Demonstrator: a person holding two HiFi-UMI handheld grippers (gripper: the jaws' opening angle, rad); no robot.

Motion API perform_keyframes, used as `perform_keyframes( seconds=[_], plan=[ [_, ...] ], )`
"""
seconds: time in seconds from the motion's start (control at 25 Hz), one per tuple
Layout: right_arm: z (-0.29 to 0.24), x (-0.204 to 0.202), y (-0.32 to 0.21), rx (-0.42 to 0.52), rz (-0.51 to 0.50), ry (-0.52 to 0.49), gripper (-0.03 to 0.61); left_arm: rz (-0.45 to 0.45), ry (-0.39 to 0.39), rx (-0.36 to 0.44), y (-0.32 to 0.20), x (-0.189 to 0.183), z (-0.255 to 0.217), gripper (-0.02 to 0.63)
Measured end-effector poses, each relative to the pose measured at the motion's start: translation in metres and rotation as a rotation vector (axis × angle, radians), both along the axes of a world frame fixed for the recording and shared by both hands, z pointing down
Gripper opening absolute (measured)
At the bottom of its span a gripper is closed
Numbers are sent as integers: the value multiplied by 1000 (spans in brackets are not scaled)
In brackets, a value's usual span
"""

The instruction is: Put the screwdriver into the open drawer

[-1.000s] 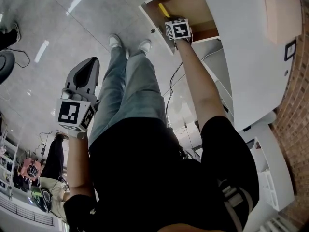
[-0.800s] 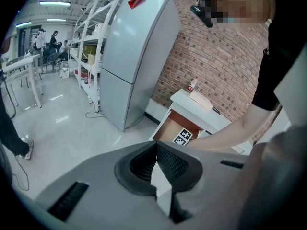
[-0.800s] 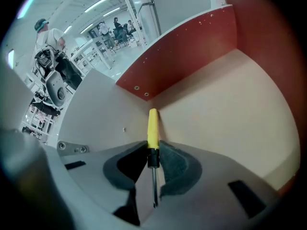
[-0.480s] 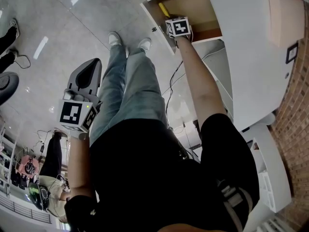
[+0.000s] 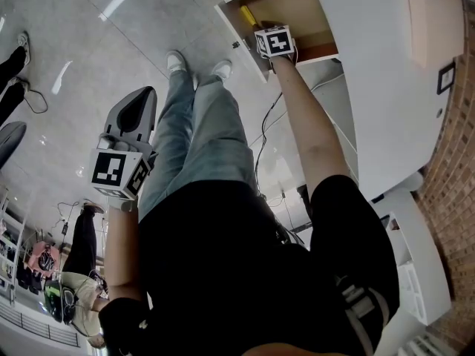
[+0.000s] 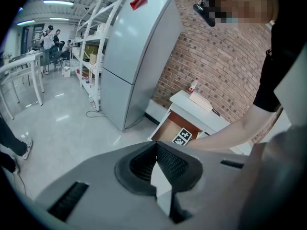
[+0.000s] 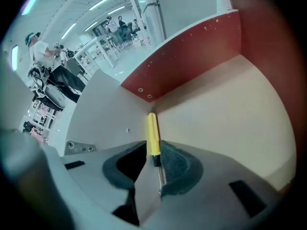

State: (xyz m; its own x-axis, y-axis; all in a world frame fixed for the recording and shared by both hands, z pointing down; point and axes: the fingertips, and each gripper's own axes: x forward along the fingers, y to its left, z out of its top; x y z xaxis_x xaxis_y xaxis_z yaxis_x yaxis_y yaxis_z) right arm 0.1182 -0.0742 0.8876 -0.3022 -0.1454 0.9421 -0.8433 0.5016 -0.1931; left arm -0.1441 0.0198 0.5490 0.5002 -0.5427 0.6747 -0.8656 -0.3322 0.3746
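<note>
Inside wooden drawer (image 7: 225, 114): right gripper (image 7: 154, 153) clamps slim yellow-handled screwdriver (image 7: 153, 135).

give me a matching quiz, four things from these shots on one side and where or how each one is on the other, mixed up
Things
1. yellow-handled screwdriver
2. left claw
3. open wooden drawer
4. tall grey refrigerator

Places or states
A. stands by the brick wall
B. pulled out of the white cabinet
C. shut on nothing, over the floor
D. gripped by its metal shaft in the right claw

Pairs: 1-D, 2-C, 3-B, 4-A
</note>
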Motion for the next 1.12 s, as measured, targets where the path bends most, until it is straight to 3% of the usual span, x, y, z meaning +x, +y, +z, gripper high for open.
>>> perform_keyframes(
  seconds=[0.48,0.76,1.12],
  plan=[
    [-113,-29,-8,143,-27,-103,12,-9,22,83,-10,9,-39,3],
    [-197,-54,-6,263,-79,-155,11,-6,39,132,-16,13,-62,3],
    [-320,-74,10,394,-23,-268,11,17,54,205,-24,18,-100,3]
  ],
)
